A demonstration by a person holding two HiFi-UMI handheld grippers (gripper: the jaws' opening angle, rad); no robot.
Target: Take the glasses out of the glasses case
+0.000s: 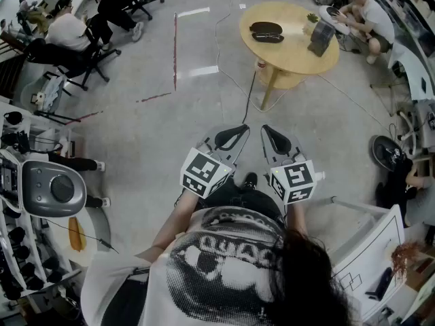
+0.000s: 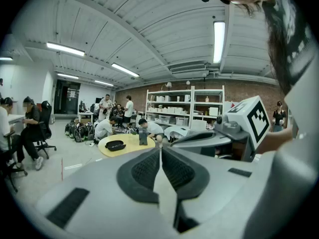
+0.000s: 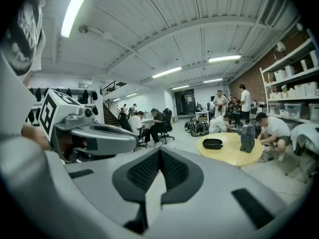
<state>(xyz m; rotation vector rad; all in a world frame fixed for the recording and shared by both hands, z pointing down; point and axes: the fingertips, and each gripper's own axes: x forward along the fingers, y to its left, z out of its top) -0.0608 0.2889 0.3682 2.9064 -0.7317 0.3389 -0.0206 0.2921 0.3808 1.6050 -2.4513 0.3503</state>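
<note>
The black glasses case (image 1: 266,31) lies on a round yellow table (image 1: 292,56) far ahead of me, showing as two dark oval halves. It is small in the left gripper view (image 2: 115,145) and in the right gripper view (image 3: 213,143). Whether glasses are inside is too small to tell. I hold both grippers close to my body, well short of the table. My left gripper (image 1: 231,136) (image 2: 160,148) has its jaws pressed together with nothing between them. My right gripper (image 1: 275,138) (image 3: 159,151) is shut and empty too, side by side with the left.
A black boxy device (image 1: 321,38) stands on the table by a crouching person (image 1: 367,15). Cables (image 1: 248,94) trail across the grey floor near the table leg. Seated people on office chairs (image 1: 75,39) are at the far left. A machine (image 1: 51,189) stands left, a white board (image 1: 370,257) right.
</note>
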